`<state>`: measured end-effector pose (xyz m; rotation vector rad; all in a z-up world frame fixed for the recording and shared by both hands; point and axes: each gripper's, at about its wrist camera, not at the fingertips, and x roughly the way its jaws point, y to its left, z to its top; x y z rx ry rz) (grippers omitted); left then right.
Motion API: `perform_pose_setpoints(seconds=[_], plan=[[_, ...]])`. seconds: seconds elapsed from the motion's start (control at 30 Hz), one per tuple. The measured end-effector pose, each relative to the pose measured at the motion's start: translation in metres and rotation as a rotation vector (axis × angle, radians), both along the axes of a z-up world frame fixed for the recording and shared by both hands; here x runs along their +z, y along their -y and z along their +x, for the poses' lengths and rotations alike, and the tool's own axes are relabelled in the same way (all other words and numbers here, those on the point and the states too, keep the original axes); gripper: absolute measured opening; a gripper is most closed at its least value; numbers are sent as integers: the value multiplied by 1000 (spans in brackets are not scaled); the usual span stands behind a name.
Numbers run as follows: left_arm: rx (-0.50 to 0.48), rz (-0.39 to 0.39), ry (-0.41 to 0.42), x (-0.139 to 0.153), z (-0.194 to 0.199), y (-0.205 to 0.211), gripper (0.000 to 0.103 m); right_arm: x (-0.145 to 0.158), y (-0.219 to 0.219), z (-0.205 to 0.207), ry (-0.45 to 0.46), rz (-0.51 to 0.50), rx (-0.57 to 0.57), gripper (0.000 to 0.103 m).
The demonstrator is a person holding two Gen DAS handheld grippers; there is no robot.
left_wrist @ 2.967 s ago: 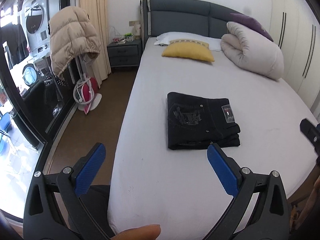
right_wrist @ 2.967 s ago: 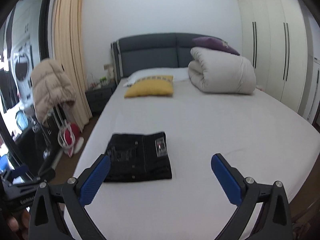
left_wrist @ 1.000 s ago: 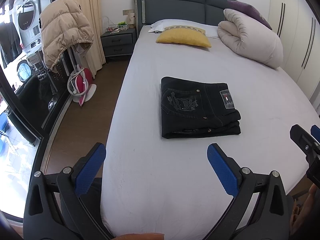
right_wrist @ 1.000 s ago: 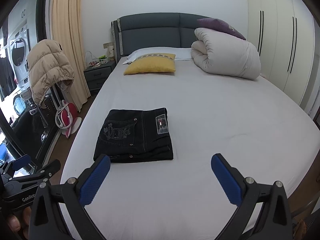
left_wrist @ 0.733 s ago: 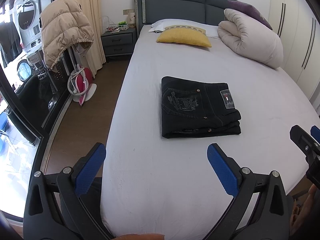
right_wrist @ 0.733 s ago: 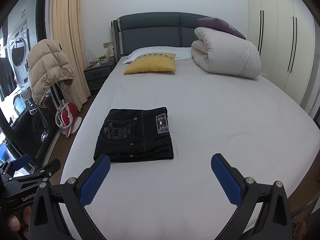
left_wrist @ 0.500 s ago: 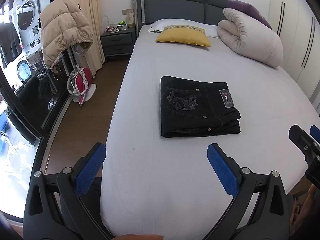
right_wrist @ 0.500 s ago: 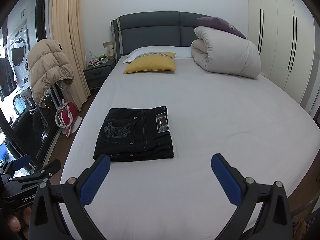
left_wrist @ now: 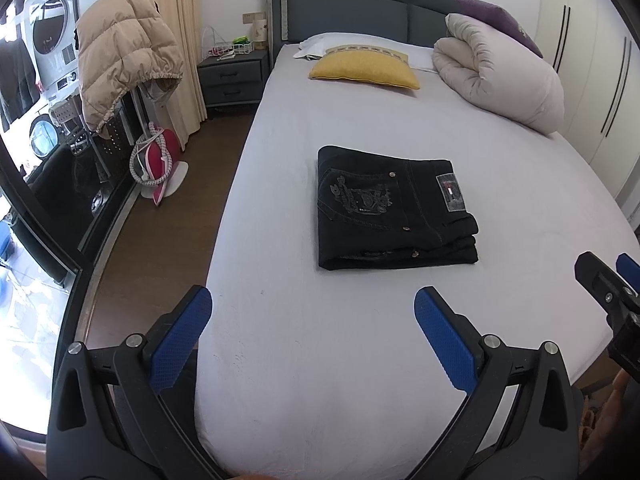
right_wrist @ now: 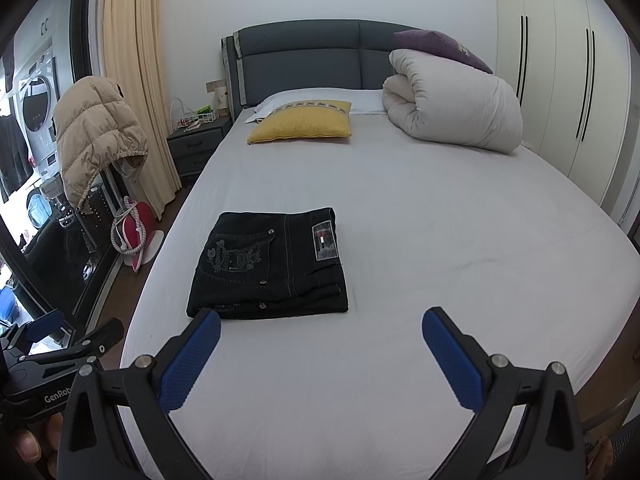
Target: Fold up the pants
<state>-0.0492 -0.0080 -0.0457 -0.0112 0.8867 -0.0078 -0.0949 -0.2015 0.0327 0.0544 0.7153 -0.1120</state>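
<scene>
The pants [left_wrist: 394, 216] lie on the bed [left_wrist: 400, 352] as a compact black rectangle, back pocket and label upward, layers stacked evenly at the near edge; the folding looks finished. They sit toward the bed's left side, well apart from the yellow pillow [left_wrist: 364, 70] and rolled duvet [left_wrist: 500, 76] near the headboard, which leaves them open sheet. Both the left tool [left_wrist: 312, 332] and the right tool [right_wrist: 320, 354] hover short of the pants with fingers spread wide, gripping nothing, probably because no further fold is needed.
</scene>
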Motion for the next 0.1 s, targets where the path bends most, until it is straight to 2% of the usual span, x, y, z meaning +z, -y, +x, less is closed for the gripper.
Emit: perform_pose_setpoints(seconds=[0.1], plan=[[9, 15, 13, 1, -1, 0, 103, -4, 1, -3, -6, 5, -1, 103]])
